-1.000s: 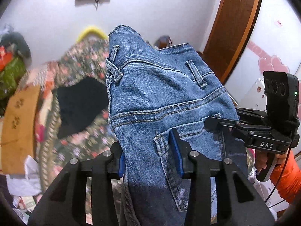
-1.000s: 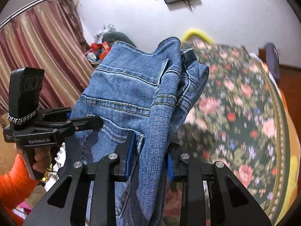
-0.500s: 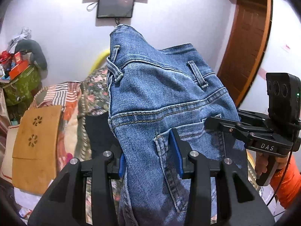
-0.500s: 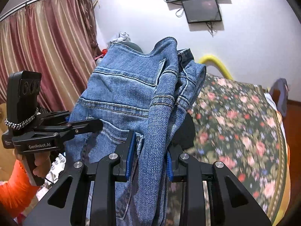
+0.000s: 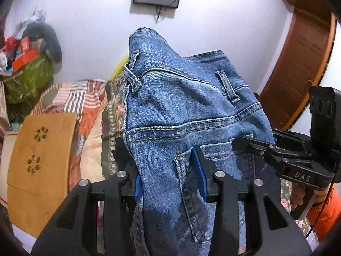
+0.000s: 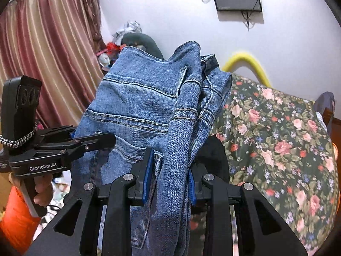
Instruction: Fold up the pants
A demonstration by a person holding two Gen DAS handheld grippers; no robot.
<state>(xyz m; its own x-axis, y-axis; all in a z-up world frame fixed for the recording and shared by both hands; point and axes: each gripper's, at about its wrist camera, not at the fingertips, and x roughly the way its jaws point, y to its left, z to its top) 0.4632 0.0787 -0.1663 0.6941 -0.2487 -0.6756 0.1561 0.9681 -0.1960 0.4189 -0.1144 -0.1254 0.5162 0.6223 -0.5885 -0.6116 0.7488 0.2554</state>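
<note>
The blue pants (image 5: pixel 181 115) hang in the air, pinched by both: the left hand-held gripper (image 5: pixel 170 179) and the right hand-held gripper (image 6: pixel 169 175) each squeeze thick cloth. The bed (image 6: pixel 277 128) lies beyond them. The heavy legs could pull the pants loose, or the bunched top could fold crooked.

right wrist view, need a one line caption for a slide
Right tongs clamp bunched blue jeans above a floral bedspread, left tongs gripping alongside.
</note>
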